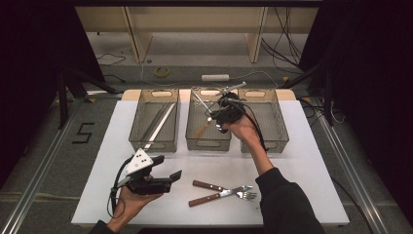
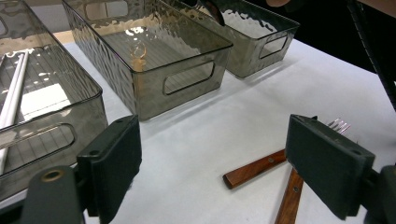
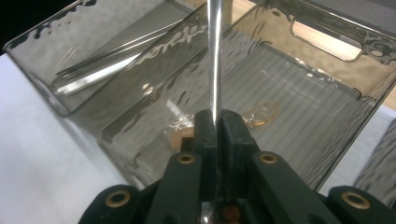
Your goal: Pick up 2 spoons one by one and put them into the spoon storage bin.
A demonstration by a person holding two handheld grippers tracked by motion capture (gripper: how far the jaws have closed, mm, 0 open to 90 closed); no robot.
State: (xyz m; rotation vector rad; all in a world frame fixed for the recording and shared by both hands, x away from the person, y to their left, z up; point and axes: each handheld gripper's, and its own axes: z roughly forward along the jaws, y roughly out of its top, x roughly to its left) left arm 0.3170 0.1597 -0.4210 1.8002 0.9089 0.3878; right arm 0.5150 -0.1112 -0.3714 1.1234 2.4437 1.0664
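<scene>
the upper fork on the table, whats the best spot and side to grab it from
Grip the upper fork across its wooden handle, the thicker, straighter part. Come from above, since it lies flat on the white table. Stay toward the handle's free left end: its tines cross the other fork at the right.
</scene>
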